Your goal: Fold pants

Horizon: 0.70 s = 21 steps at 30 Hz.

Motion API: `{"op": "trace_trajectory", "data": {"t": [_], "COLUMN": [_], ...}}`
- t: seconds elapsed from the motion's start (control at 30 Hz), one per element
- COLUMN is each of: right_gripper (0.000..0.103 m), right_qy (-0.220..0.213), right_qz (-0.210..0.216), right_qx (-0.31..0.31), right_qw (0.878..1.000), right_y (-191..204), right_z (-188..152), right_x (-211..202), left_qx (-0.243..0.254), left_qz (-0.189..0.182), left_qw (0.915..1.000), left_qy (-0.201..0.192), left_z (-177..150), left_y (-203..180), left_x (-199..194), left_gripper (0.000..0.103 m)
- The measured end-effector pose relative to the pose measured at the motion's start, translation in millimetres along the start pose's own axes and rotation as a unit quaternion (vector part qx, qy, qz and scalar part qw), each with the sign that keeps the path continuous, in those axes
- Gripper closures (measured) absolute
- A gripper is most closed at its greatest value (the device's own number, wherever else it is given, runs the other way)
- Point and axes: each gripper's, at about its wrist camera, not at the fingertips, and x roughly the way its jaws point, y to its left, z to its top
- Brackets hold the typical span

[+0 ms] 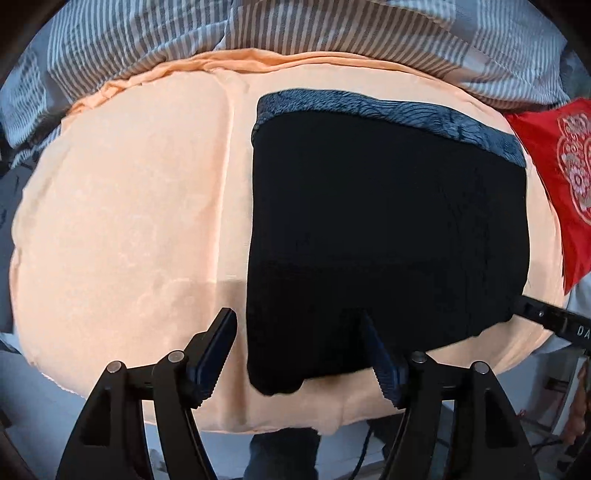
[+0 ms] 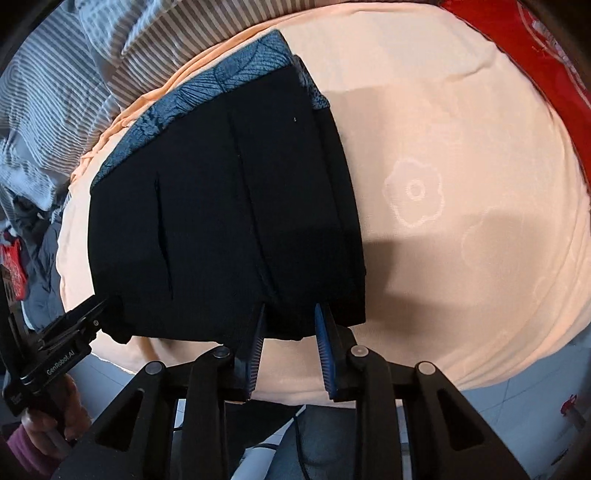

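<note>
Our left hand-held gripper (image 1: 299,332) has its jaws spread wide, one finger over the peach sheet and the other over the near left corner of the pants (image 1: 384,229), gripping nothing. Our right hand-held gripper (image 2: 290,325) has its jaws apart by a narrower gap, its tips at the near hem of the pants (image 2: 221,206); whether any cloth lies between them we cannot tell, but they are not pressed together.

The pants lie flat on the bed, on a peach sheet (image 1: 129,221), already folded into a compact dark block with a blue patterned waistband (image 1: 388,110) along the far edge. A striped duvet (image 1: 258,33) is bunched beyond, and a red cloth (image 1: 554,177) lies to the right.

We judge the fabric soft, light and limp: it will sag and drape rather than hold a shape, and stacked layers may slide apart if only the top one is taken. The best hold looks to be the two near corners, pinching through every layer at the hem, one hand-held gripper on each, so the edge lifts level. The sheet beneath is loose too and could be caught up with the cloth.
</note>
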Motion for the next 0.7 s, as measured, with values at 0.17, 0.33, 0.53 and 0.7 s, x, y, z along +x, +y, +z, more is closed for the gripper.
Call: {"op": "trace_trajectory", "data": {"t": [0.17,0.33,0.53,0.7], "right_gripper": [0.072,0.058,0.024,0.019], "right_qy": [0.004,0.004,-0.012,-0.025], "right_qz": [-0.003,-0.007,-0.038,-0.062], "right_qx": [0.012,0.012,-0.004,-0.016], "right_qw": [1.000,1.000,0.999,0.998], "right_y": [9.4,22.2,48.1,68.7], "right_z": [-13.2,-32.8,-46.2,-50.2], "right_x": [-20.5,-39.9,-65.4,-81.1], "left_qx": [0.017,0.026,0.038,0.058], "left_qz": [0.007,0.003,0.001,0.014], "left_qw": [0.9998,0.9997,0.9993,0.9982], "left_qy": [0.000,0.001,0.006,-0.004], "left_z": [-7.7,-19.1,-27.9,-28.0], "left_y": [-5.2,-9.5,-14.1,-16.0], "left_x": [-26.2,-50.3,-69.8,-86.8], "left_gripper": [0.033,0.015,0.015,0.011]}}
